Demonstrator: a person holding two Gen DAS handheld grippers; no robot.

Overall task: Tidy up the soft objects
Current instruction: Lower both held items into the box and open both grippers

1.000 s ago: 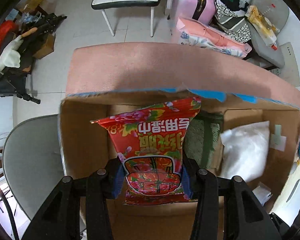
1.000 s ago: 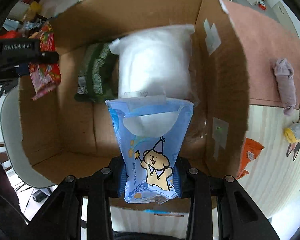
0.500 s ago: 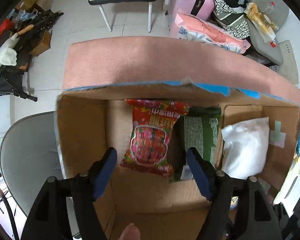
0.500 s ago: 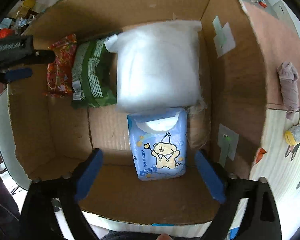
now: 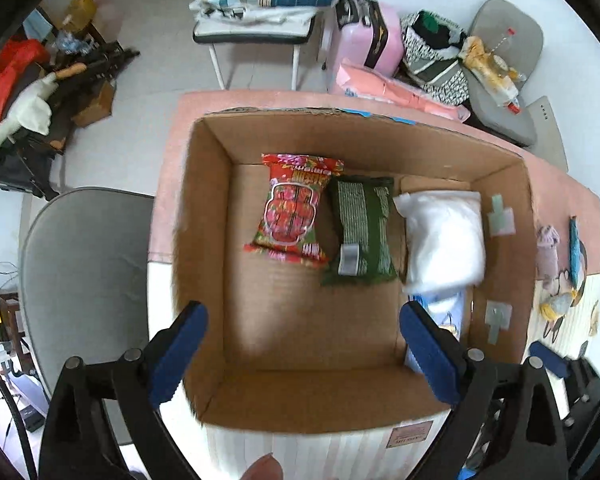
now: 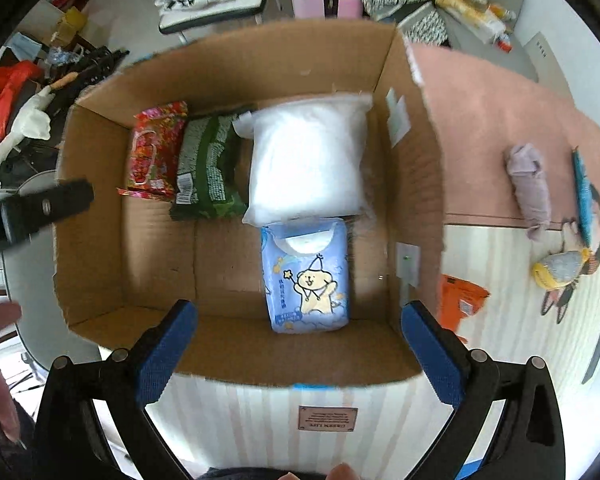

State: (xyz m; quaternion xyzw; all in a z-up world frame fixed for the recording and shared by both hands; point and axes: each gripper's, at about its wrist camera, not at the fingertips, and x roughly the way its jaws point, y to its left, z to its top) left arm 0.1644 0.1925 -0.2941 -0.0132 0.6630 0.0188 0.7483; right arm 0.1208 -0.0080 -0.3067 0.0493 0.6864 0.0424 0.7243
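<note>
An open cardboard box (image 5: 204,240) holds four soft packs. A red flowered pack (image 5: 294,208) lies flat beside a green pack (image 5: 360,232) and a white padded bag (image 5: 444,236). In the right wrist view a blue tissue pack with a bear (image 6: 306,276) lies in front of the white bag (image 6: 308,160). My left gripper (image 5: 300,316) hangs above the box's near left part, jaws opening, nothing between them. My right gripper (image 6: 298,310) hangs over the box's near wall (image 6: 260,356), jaws opening, the blue pack lying below them untouched.
Outside the box on the right lie a rolled grey cloth (image 6: 528,184), a small plush toy (image 6: 560,268) and an orange packet (image 6: 460,300). A grey chair (image 5: 84,272) stands left of the table. A pink suitcase (image 5: 364,44) and bags crowd the floor behind.
The left gripper let go of the red pack and the right gripper let go of the blue pack; both packs now lie in the box. Both grippers rose and spread wide.
</note>
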